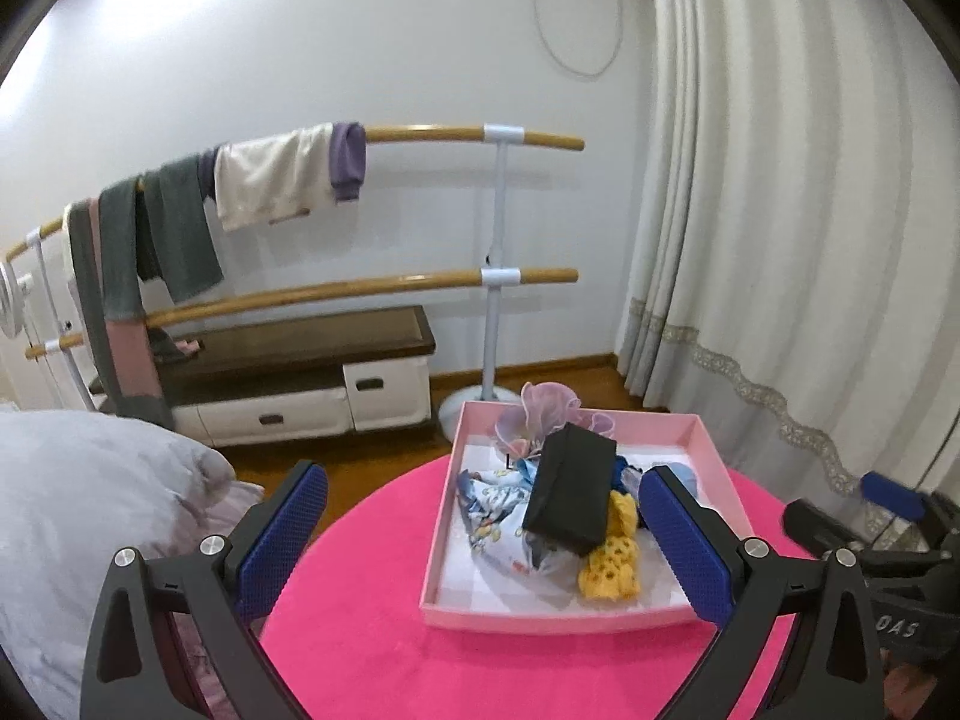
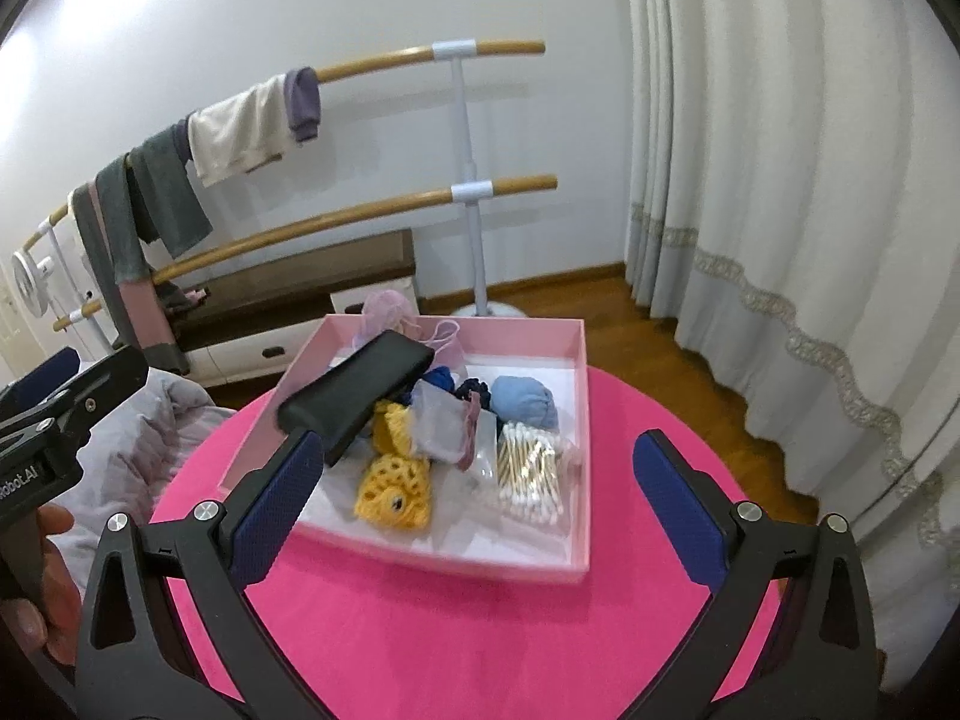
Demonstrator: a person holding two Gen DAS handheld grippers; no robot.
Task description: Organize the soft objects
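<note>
Soft objects (image 2: pixel 396 483) fill the pink box (image 2: pixel 420 564); no labels legible.

Case (image 2: pixel 354 399) atop clutter in box (image 2: pixel 576 450)

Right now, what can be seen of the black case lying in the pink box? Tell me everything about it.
The black case is a long, flat, rounded-edged oblong, matte and dark, seemingly closed. It lies tilted on top of the pile in the pink box, one end propped toward the ruffled lilac fabric, the other resting low over the yellow crocheted piece and the printed cloth. Neither gripper touches it; both stand open, clear of the box.
</note>
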